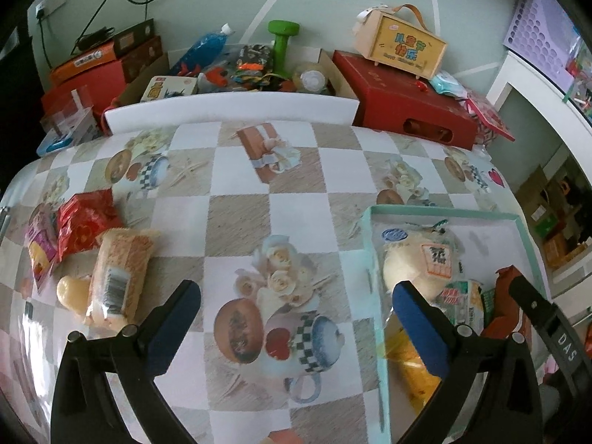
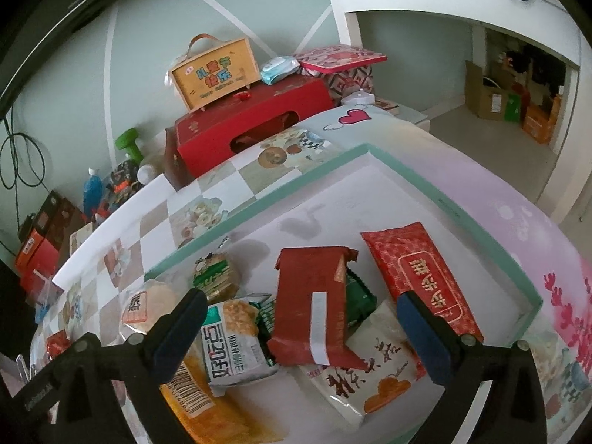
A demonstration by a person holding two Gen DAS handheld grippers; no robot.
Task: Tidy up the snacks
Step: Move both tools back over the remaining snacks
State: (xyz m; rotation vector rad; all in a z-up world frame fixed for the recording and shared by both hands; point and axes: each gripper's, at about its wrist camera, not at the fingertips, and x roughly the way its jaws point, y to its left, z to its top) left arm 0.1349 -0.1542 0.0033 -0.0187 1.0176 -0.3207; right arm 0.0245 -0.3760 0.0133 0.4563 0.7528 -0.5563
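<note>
A mint-rimmed white tray (image 2: 414,177) holds several snack packets, among them a dark red packet (image 2: 314,303), a red packet with gold print (image 2: 418,277) and a white-green packet (image 2: 229,336). My right gripper (image 2: 301,327) is open and empty just above this pile. In the left wrist view the tray (image 1: 444,212) lies at the right with a pale bun packet (image 1: 418,262) in it. My left gripper (image 1: 296,310) is open and empty over the checked tablecloth. A wafer packet (image 1: 118,273), a red bag (image 1: 87,222) and a pink packet (image 1: 39,248) lie loose at the left.
A red box (image 1: 410,111) with a wooden handled box (image 1: 401,42) on it stands behind the table. An open cardboard box (image 1: 236,74) of clutter with a green dumbbell (image 1: 283,42) sits at the back. A white shelf unit (image 2: 462,0) stands at the right.
</note>
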